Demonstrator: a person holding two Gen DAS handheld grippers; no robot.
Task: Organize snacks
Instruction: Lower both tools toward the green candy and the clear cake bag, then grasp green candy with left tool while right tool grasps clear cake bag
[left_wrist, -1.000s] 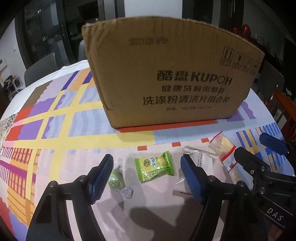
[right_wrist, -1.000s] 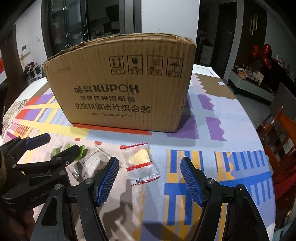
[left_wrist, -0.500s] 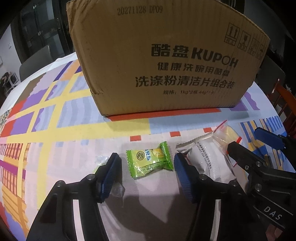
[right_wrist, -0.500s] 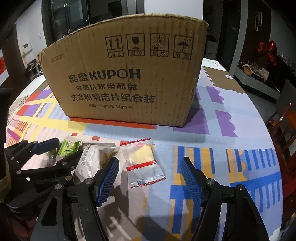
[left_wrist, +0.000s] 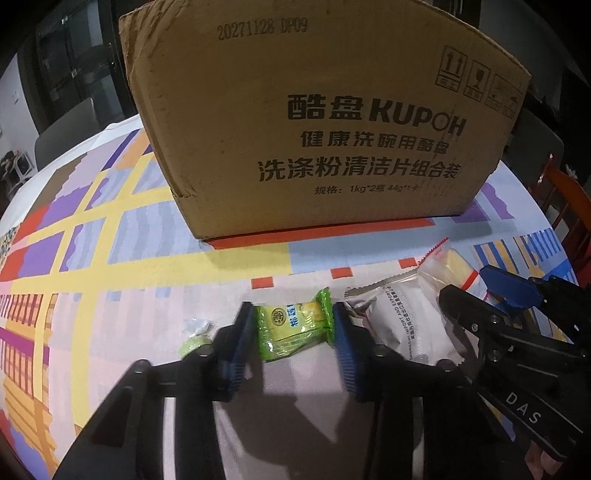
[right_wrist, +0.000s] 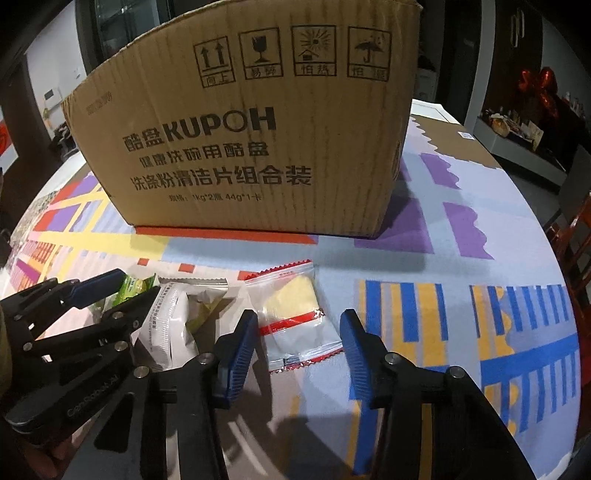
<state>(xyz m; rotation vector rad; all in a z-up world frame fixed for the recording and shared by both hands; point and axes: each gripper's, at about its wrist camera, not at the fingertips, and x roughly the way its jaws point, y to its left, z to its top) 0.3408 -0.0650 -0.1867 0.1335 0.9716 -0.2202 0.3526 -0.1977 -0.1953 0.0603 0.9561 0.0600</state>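
Near the table's (left_wrist: 122, 266) front edge, both grippers have narrowed: the left gripper (left_wrist: 291, 325) is closing onto the green snack (left_wrist: 291, 326), the right gripper (right_wrist: 297, 334) around the clear packet (right_wrist: 295, 321), so both pickups look imminent.

This looks like a home, in a dining or living room after dark. The round worktop (right_wrist: 461, 258) wears a bright patchwork tablecloth (left_wrist: 110, 258) in yellow, purple, red and blue. Red-brown wooden chairs (right_wrist: 576, 236) stand at its far right edge. Beyond them a low sideboard (right_wrist: 517, 136) is crowded with small household items, with a shiny red decoration (right_wrist: 535, 86) above it. Dark glass doors (left_wrist: 74, 74) fill the far left, beside a white wall (right_wrist: 55, 66) with a switch plate, and a grey chair back (left_wrist: 66, 129).
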